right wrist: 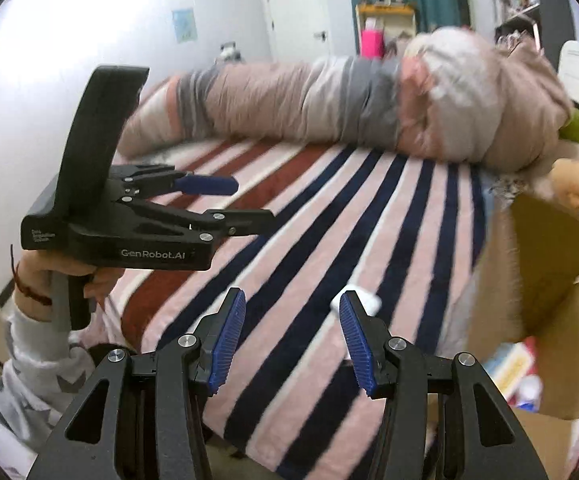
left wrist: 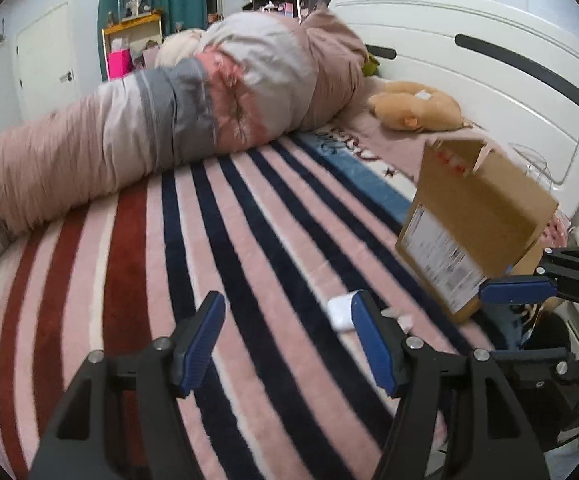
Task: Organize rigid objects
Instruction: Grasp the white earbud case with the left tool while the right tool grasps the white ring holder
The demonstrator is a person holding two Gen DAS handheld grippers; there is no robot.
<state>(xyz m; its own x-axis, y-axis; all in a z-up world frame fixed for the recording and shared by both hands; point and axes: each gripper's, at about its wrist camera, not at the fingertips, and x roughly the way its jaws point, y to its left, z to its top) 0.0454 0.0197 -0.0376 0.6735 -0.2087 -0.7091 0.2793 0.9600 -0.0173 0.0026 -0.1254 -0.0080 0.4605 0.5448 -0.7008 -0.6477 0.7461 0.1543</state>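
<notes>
A small white case [left wrist: 339, 313] lies on the striped blanket [left wrist: 249, 240], partly behind my left gripper's right finger; it also shows in the right wrist view [right wrist: 369, 303]. An open cardboard box [left wrist: 477, 224] stands at the bed's right side, and in the right wrist view [right wrist: 537, 280] some colourful packs show inside it. My left gripper [left wrist: 287, 344] is open and empty just short of the white case. My right gripper [right wrist: 291, 340] is open and empty above the blanket's near edge. The left gripper shows from the side in the right wrist view [right wrist: 225, 200].
A long rolled duvet [left wrist: 149, 128] lies across the far side of the bed. A tan plush toy [left wrist: 417, 106] sits by the white headboard [left wrist: 489, 64]. The bed's near edge runs just under the grippers.
</notes>
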